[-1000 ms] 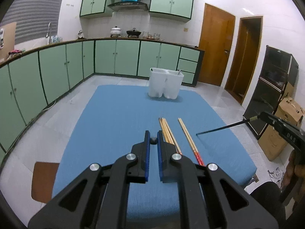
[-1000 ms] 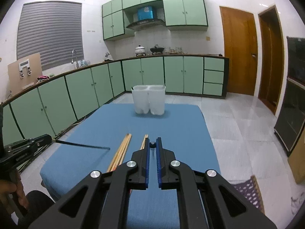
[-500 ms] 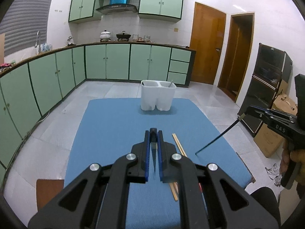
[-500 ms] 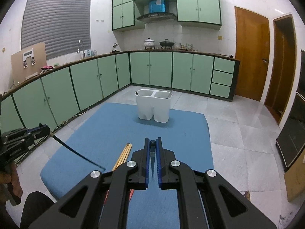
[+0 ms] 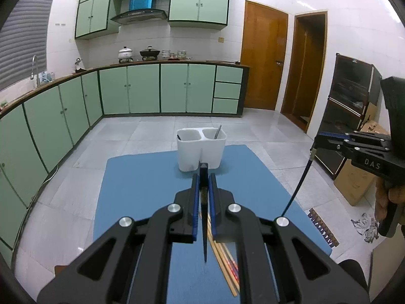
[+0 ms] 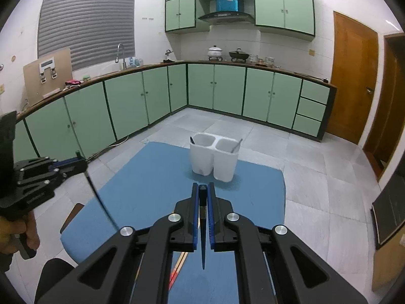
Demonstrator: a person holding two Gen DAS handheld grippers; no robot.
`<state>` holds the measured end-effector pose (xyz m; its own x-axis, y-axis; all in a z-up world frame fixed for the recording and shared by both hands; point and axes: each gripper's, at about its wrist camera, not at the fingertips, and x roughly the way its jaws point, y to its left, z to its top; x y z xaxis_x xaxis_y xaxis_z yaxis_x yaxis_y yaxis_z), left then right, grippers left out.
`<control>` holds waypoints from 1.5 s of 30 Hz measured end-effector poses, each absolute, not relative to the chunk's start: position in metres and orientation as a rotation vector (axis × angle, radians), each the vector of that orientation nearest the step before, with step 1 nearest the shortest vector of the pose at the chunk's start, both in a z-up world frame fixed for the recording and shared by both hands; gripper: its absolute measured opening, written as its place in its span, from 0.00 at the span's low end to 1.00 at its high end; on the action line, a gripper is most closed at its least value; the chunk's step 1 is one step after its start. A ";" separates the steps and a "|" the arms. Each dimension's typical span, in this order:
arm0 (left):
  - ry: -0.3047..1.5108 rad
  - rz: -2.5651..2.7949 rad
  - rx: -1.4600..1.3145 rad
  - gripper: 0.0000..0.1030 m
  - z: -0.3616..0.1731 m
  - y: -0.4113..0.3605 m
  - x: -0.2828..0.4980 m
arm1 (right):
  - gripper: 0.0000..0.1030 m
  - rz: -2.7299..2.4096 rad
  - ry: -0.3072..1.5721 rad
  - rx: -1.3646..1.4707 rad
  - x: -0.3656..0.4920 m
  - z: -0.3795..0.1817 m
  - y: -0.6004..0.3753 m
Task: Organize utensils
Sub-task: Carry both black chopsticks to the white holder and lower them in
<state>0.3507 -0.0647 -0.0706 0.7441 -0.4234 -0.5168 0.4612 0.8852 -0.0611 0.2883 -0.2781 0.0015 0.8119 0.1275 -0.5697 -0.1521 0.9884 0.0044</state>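
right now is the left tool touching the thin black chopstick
Touching. The left wrist view shows the left tool shut on the thin black chopstick, blue pads pressed against both its sides, its tip hanging free above the blue mat.

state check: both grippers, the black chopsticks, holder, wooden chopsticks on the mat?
left gripper: shut on a black chopstick, tip hanging down
right gripper: shut on a second black chopstick, tip down
white holder: upright, one utensil in each compartment
wooden chopsticks: flat on blue mat

Two black chopsticks [image 5: 204,228], one holder [image 5: 201,149]
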 end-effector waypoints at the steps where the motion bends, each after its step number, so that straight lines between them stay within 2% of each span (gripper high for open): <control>1: 0.550 -0.489 0.072 0.06 -0.068 -0.069 0.356 | 0.06 0.149 0.601 -0.048 0.295 0.007 -0.278; 16: 0.470 -0.446 0.074 0.06 0.004 -0.121 0.489 | 0.06 0.112 0.545 0.040 0.426 0.070 -0.302; 28: 0.415 -0.409 0.089 0.06 0.016 -0.174 0.587 | 0.06 0.069 0.487 0.011 0.526 0.078 -0.312; 34: 0.396 -0.391 0.094 0.06 -0.007 -0.189 0.615 | 0.06 0.067 0.527 0.034 0.552 0.039 -0.327; 39: 0.486 -0.387 0.083 0.06 -0.055 -0.184 0.624 | 0.06 0.071 0.604 0.045 0.558 -0.009 -0.333; 43: 0.520 -0.391 0.092 0.08 -0.072 -0.177 0.614 | 0.09 0.077 0.616 0.045 0.545 -0.020 -0.335; 45: 0.519 -0.396 0.111 0.14 -0.071 -0.174 0.604 | 0.09 0.075 0.604 0.053 0.536 -0.013 -0.338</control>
<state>0.6038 -0.1738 -0.0705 0.7949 -0.3394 -0.5029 0.3952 0.9186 0.0046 0.5356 -0.3380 -0.0134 0.8206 0.0856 -0.5651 -0.0545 0.9959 0.0717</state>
